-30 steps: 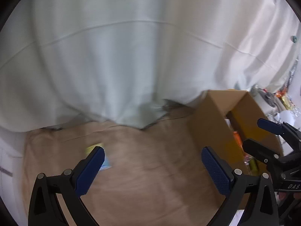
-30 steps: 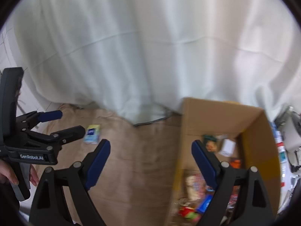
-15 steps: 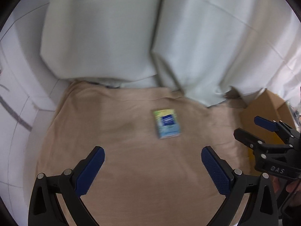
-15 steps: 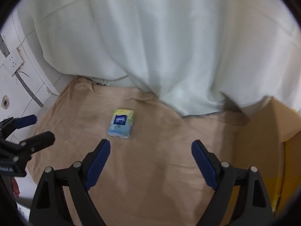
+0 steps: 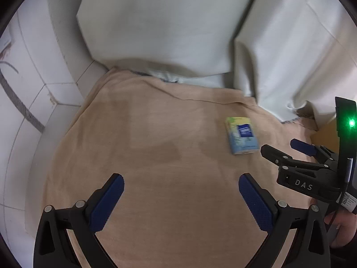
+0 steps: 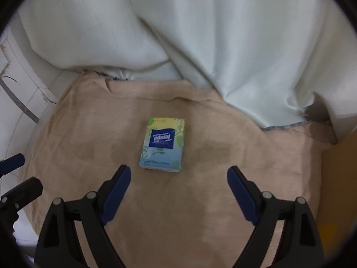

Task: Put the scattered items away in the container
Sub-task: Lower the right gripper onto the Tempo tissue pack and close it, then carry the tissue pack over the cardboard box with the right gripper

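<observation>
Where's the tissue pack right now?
The tissue pack lies flat on the tan cloth, just ahead of the open right gripper in the right wrist view. In the left wrist view it sits right of centre, near the white curtain.

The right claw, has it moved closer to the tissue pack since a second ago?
Yes. The right claw swung left, away from the cardboard box, and now faces the tissue pack on the tan cloth.
</observation>
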Motion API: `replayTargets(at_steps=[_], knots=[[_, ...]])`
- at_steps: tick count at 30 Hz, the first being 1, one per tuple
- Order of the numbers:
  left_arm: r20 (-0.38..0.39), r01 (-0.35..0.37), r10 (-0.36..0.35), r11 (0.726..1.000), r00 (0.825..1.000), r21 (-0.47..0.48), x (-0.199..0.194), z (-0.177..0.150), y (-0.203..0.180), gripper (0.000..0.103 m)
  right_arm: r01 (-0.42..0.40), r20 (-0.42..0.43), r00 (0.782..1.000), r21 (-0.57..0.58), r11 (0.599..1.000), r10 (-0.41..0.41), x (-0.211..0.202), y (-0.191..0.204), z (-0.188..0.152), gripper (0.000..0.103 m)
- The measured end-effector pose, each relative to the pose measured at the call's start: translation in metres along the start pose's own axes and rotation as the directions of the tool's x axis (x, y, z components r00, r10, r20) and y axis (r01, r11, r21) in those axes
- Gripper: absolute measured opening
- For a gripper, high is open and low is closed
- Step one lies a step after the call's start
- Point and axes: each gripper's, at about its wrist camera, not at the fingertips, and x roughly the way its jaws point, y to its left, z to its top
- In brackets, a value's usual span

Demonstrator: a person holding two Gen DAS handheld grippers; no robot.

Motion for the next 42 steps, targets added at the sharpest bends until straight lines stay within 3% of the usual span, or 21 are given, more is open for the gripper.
replayTargets(at_steps=[9,18,19,21,22,26,34,42], knots=[[-0.016,-0.008,0.007,1.0,1.0,-0.026,0.042,0.004,0.02,0.103,0.0,-0.011,1.0,0.02,1.0,0.0,0.034,0.012,0.004,0.091],[-0.03,-0.025,0.024,1.0,0.999,-0.019,0.054,0.002,0.032,0.103,-0.017,-0.023,1.0,0.028,0.999,0.017,0.053,0.02,0.003,0.091],[-0.031,-0.028,0.027,0.999,0.999,-0.02,0.053,0.001,0.033,0.103,-0.008,-0.021,1.0,0.031,0.999,0.008,0.054,0.02,0.002,0.089],[-0.03,-0.028,0.027,0.999,0.999,-0.022,0.052,0.0,0.034,0.103,-0.008,-0.016,1.0,0.042,0.999,0.009,0.054,0.019,0.003,0.071],[-0.031,-0.027,0.027,0.999,0.999,-0.022,0.051,0.0,0.034,0.103,-0.008,-0.019,1.0,0.04,0.999,0.008,0.056,0.02,0.003,0.057],[-0.032,-0.03,0.03,0.999,0.999,-0.019,0.047,0.0,0.034,0.103,-0.033,-0.016,0.999,0.01,0.999,0.033,0.054,0.022,0.005,0.056],[-0.005,-0.01,0.01,1.0,1.0,0.015,0.018,0.01,0.006,0.103,-0.055,0.08,0.995,-0.012,0.998,0.056,-0.015,0.01,0.004,0.056],[0.054,0.036,-0.04,0.996,0.998,0.086,-0.039,0.023,-0.074,0.103,-0.03,0.199,0.98,0.033,0.999,0.023,-0.125,-0.048,-0.009,0.057]])
